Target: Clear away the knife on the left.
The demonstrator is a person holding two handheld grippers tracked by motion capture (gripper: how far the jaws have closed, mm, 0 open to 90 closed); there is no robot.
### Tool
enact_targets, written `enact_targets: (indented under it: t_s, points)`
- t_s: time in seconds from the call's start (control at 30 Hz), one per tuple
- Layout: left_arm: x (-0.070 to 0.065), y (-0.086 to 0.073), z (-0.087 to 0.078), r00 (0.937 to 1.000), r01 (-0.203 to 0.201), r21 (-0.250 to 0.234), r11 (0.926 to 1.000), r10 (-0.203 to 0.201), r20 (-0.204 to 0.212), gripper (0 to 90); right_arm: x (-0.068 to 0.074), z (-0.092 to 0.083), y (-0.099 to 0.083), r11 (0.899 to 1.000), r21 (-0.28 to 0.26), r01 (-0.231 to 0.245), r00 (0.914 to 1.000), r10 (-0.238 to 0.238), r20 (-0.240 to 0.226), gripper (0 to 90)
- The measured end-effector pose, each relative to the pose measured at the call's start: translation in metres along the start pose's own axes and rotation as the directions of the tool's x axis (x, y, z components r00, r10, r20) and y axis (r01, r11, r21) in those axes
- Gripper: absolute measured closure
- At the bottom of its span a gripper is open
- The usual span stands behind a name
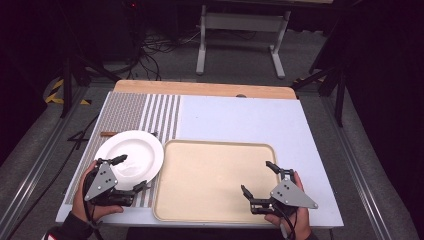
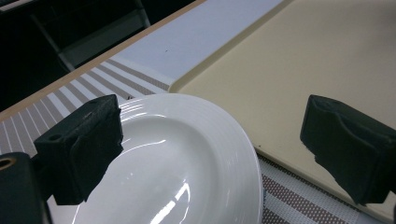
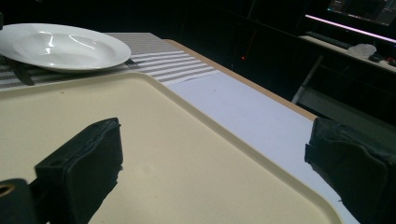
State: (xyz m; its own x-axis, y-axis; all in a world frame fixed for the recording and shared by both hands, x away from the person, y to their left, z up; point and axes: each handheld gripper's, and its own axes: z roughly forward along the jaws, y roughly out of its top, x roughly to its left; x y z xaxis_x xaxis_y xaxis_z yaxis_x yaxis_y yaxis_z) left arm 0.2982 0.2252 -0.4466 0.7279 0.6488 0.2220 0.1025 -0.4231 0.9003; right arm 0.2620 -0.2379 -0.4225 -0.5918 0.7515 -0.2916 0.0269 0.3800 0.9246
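A white plate [image 1: 131,150] lies on a striped mat at the table's left, its right rim touching a bare beige tray [image 1: 210,175]. My left gripper [image 1: 131,173] stands open at the plate's near right rim. In the left gripper view the plate [image 2: 177,163] lies below and between the wide-apart jaws of the left gripper [image 2: 212,140], the pads clear of it, with the tray [image 2: 303,70] to the right. My right gripper [image 1: 259,179] is open over the tray's near right corner, nothing between its fingers. The right gripper view has the right gripper [image 3: 215,163] low above the tray [image 3: 163,154], with the plate [image 3: 60,46] far off.
The striped mat [image 1: 160,112] lies on a pale blue table cover [image 1: 240,120], with a wooden strip [image 1: 200,89] along the far edge. A thin brown stick [image 1: 106,133] pokes out from under the plate's far side. Behind the table are a white desk frame [image 1: 240,25] and floor cables.
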Motion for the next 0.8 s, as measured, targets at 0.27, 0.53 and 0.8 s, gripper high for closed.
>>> enact_targets:
  t_s: [0.27, 0.53, 0.8]
  points:
    - [-0.001, -0.002, -0.001, 0.9999, 0.012, 0.006, 0.9999, -0.012, -0.012, 5.6, -0.004, -0.006, 0.0, 1.0, -0.013, -0.012, 0.9998, 0.012, 0.018, 4.1]
    - [0.003, -0.003, -0.009, 0.9999, 0.0, 0.009, 1.0, 0.0, -0.012, 4.8, -0.008, -0.006, -0.007, 1.0, 0.018, 0.002, 0.9993, -0.003, 0.038, 4.1]
    - [0.014, -0.011, -0.026, 0.999, 0.019, 0.049, 0.9986, -0.017, -0.042, 4.0, -0.012, -0.009, -0.007, 1.0, 0.016, 0.0, 0.9989, -0.001, 0.047, 4.3]
